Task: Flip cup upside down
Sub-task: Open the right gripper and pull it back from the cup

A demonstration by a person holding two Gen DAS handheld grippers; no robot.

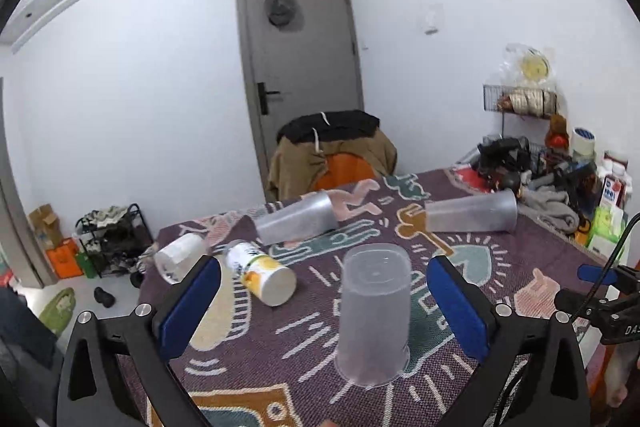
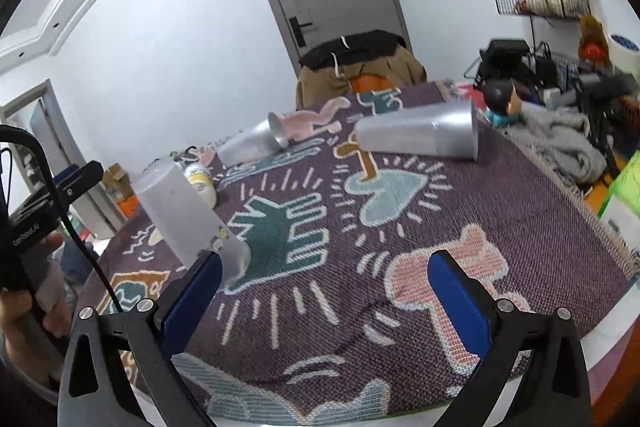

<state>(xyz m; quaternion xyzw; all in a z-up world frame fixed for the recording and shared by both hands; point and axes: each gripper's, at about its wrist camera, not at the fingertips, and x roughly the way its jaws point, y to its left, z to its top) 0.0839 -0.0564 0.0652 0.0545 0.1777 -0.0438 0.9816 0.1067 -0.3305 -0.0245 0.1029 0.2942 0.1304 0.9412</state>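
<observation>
Both grippers' fingers (image 1: 458, 303) spread wide, empty; frosted cup (image 1: 374, 313) stands inverted between left ones

Black gripper (image 1: 320, 303) frames, blue pads, silver screws

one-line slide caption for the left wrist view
Open left tool flanks an upside-down frosted cup on the patterned cloth.

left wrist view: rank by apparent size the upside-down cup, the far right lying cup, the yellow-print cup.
1. upside-down cup, nearest the camera, so inflated
2. far right lying cup
3. yellow-print cup
True sizes of 1 and 2 may match.
</observation>
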